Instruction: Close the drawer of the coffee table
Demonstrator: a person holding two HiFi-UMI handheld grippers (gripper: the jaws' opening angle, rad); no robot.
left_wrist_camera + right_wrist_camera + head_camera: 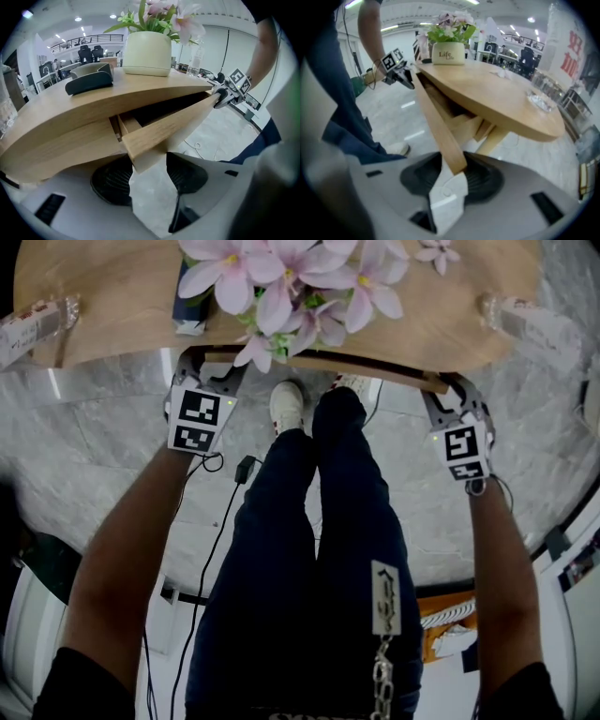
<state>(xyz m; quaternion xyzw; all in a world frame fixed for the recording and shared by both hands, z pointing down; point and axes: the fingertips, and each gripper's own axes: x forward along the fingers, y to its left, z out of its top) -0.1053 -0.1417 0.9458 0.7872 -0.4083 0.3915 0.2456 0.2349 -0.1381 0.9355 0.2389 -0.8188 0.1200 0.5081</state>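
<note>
Your right tongs gripped one end of the drawer, while the left tongs stood open around the other; uneven pushing could jam it.

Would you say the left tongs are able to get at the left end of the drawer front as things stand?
Probably yes: the left tongs stand open with the corner of the drawer front already between them, and nothing else lies in the gap or blocks the way.
</note>
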